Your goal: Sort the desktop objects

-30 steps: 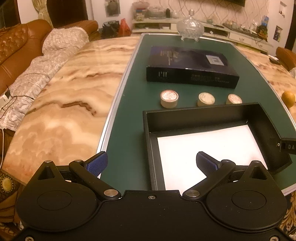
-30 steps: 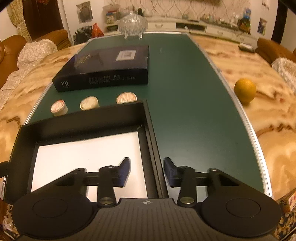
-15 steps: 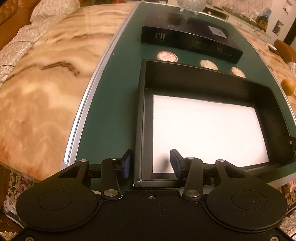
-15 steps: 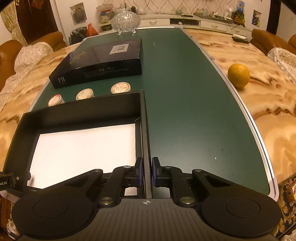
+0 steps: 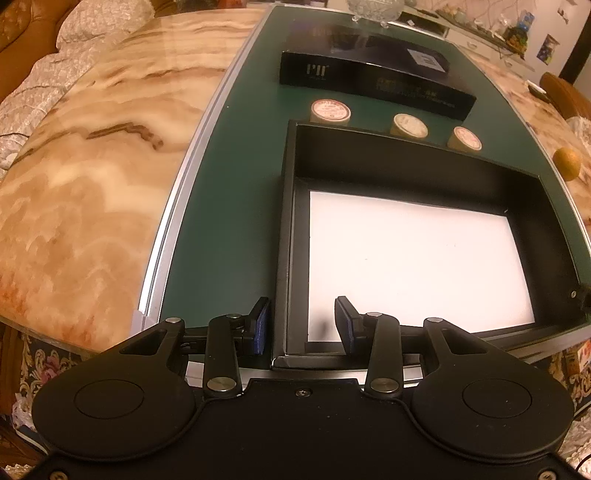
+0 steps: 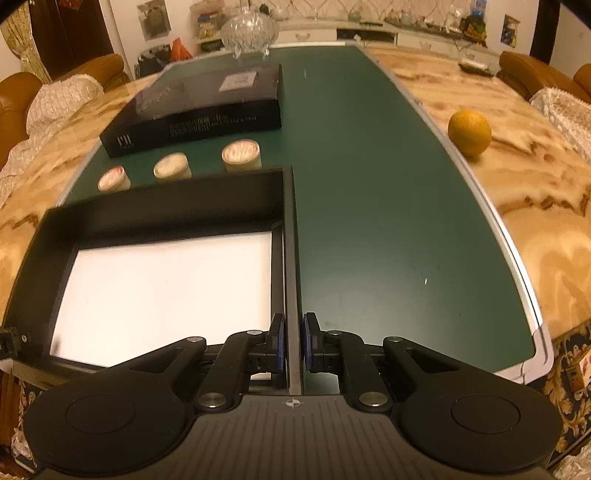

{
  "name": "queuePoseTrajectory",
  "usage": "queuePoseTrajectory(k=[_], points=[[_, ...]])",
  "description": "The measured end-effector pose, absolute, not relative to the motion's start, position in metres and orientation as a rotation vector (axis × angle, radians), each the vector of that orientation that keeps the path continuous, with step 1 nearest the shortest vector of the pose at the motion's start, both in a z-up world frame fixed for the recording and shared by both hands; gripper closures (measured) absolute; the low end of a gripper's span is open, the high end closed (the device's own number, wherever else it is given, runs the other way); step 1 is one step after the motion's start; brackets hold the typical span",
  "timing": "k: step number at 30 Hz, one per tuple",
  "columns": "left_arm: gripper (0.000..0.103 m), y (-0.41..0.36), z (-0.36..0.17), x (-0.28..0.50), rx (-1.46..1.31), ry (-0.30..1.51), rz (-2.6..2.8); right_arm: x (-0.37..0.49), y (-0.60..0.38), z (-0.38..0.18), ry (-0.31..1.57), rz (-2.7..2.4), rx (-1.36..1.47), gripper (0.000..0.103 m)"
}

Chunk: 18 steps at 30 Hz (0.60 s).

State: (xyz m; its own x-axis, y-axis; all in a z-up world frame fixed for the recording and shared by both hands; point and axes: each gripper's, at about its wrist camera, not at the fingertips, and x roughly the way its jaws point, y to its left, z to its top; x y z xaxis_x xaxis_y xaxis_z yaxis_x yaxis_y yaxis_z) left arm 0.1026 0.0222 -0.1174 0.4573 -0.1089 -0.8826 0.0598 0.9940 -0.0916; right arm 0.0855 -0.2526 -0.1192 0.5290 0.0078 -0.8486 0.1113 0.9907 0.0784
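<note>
Two tools are working the same black tray (image 5: 291, 229), which is sitting on the green mat (image 6: 369, 221) at the near edge of the table (image 5: 92, 184). Your right tool (image 6: 293, 338) is clenching the tray's right wall near its near corner, one finger inside the tray and the other outside on the mat, both pads pressing the thin wall. Your left tool (image 5: 301, 325) is straddling the tray's left wall at the near left corner, but its fingers are standing apart from the wall on both sides, so you are gripping nothing there. A white sheet (image 5: 413, 258) is lying flat on the tray floor.

Just beyond the tray's far wall, three small round tins (image 6: 242, 155) are standing in a row, close to the wall, though you cannot tell whether they are touching it. Behind them a long black box (image 6: 199, 110) is lying flat on the mat, angled toward the table's left edge. A glass bowl (image 6: 249, 31) is standing at the far end of the mat. An orange (image 6: 470, 133) is resting on the marble toward the table's right edge, just off the mat's metal border and well apart from the tray.
</note>
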Motion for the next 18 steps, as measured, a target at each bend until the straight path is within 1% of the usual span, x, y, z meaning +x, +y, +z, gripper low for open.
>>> queuePoseTrajectory(k=[2,5,6,7,8,9,10,13,14,15,17,18], points=[[0.066,0.021,-0.117,0.103,-0.046,1.091,-0.102,0.085,-0.253,-0.123,1.023,-0.064,0.136,0.091],[0.056,0.019,-0.114,0.104,-0.025,1.089,-0.093,0.083,-0.254,-0.123,1.022,-0.07,0.152,0.089],[0.045,0.019,-0.112,0.104,-0.017,1.082,-0.087,0.083,-0.256,-0.121,1.011,-0.073,0.164,0.088],[0.03,0.018,-0.106,0.103,-0.003,1.06,-0.075,0.082,-0.258,-0.118,0.999,-0.076,0.173,0.083],[0.024,0.017,-0.099,0.103,0.012,1.033,-0.062,0.082,-0.258,-0.114,0.978,-0.082,0.167,0.063],[0.015,0.017,-0.092,0.104,0.025,1.006,-0.051,0.082,-0.258,-0.107,0.953,-0.09,0.154,0.041],[0.011,0.016,-0.086,0.106,0.032,0.982,-0.044,0.081,-0.257,-0.099,0.918,-0.094,0.139,0.035],[0.006,0.015,-0.065,0.122,0.021,0.916,-0.037,0.081,-0.249,-0.076,0.826,-0.101,0.088,0.02],[0.006,0.014,-0.06,0.13,0.014,0.899,-0.036,0.082,-0.246,-0.069,0.801,-0.105,0.074,0.01],[0.006,0.014,-0.054,0.138,0.008,0.881,-0.034,0.082,-0.244,-0.063,0.773,-0.101,0.073,0.004],[0.005,0.011,-0.047,0.155,0.008,0.841,-0.027,0.082,-0.238,-0.053,0.733,-0.083,0.081,0.0],[0.005,0.008,-0.044,0.165,0.012,0.822,-0.021,0.083,-0.235,-0.049,0.719,-0.075,0.085,0.0]])
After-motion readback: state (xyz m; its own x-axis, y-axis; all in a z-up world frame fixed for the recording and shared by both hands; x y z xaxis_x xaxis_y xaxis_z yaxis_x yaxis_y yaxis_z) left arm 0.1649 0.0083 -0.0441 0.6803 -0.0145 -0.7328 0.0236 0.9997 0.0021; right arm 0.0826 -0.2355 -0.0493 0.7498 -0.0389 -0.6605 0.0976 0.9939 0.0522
